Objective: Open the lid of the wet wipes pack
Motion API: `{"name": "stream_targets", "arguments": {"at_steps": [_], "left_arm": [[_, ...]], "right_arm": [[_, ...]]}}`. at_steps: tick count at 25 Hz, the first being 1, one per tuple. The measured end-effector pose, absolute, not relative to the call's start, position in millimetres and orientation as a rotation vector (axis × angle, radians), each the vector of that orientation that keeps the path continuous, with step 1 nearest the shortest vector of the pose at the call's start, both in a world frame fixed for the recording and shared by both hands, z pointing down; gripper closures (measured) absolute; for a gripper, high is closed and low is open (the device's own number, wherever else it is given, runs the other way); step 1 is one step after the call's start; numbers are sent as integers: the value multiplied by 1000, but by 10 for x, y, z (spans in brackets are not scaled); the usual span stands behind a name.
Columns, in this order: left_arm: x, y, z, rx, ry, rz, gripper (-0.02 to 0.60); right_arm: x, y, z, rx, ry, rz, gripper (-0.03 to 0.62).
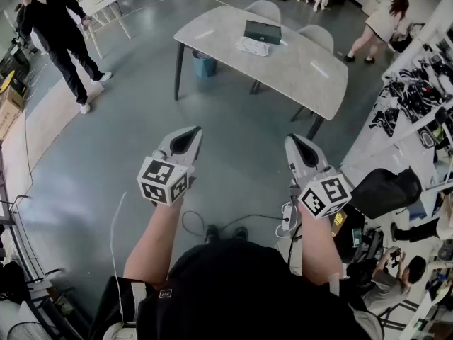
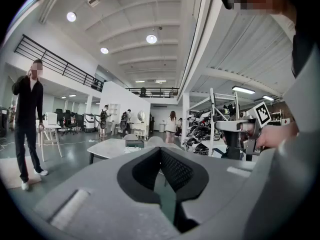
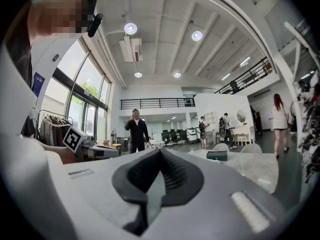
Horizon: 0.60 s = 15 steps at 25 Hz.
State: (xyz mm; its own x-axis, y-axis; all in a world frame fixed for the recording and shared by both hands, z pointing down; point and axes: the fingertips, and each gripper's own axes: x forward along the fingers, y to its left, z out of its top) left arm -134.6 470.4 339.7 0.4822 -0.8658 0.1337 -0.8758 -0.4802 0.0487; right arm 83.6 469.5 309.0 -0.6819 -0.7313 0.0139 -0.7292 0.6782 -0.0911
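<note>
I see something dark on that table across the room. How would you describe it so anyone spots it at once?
Across the grey floor stands a long pale table with chairs behind it. Near its far edge sits a dark green box, the only dark, raised thing there; the white item beside it lies flat.

place: open lab-workshop hall | cues: gear racks (image 1: 414,94); mezzanine railing (image 2: 55,61); work table (image 1: 297,66)
</note>
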Motion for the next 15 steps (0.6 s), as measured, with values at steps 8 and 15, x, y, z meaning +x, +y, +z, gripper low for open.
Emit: {"name": "stream_targets", "arguments": {"at_steps": [8,15], "left_arm": [[-1265,4718,3408,2603,-1533,148,571],[-924,4791,3417,2609,-1515,166,571]], "right_arm": [[916,4718,3095,-1251,2837,-159,592],[1159,4821,3028,-1227,2861,-86,591]]}}
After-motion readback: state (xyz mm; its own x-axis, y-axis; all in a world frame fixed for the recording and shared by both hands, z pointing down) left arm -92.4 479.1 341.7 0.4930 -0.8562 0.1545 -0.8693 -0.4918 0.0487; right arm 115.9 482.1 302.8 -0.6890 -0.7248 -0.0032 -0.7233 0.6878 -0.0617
